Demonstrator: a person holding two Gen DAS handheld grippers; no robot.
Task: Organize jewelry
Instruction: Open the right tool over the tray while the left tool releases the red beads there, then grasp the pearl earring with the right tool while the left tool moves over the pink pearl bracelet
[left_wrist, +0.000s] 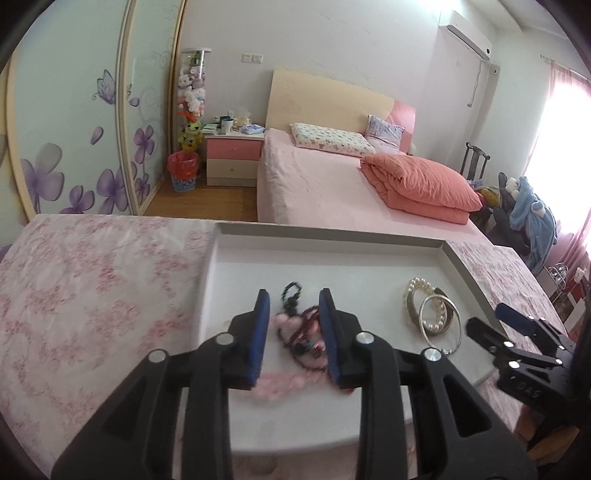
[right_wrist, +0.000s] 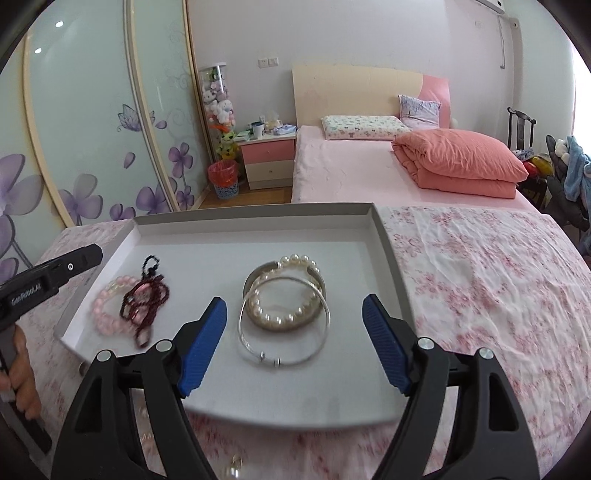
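A grey tray (right_wrist: 389, 254) lies on a pink floral cloth. In its left part lie a pink bead bracelet (right_wrist: 105, 314), a dark red bead string (right_wrist: 146, 299) and a small black bead loop (right_wrist: 150, 263). In the middle lie a pearl bracelet (right_wrist: 284, 317), a metal cuff (right_wrist: 258, 275) and a thin silver bangle (right_wrist: 284, 354). My left gripper (left_wrist: 294, 306) is open, low over the pink and red beads (left_wrist: 308, 332). My right gripper (right_wrist: 295, 310) is open wide, its fingers either side of the bangle pile (left_wrist: 436, 314).
The tray (left_wrist: 469, 273) sits on a cloth-covered table (left_wrist: 92, 288). Behind it stands a pink bed (right_wrist: 351, 173) with a folded quilt, a nightstand (right_wrist: 267, 158) and a flowered wardrobe at left. A small pearl piece (right_wrist: 234, 469) lies on the cloth at the near edge.
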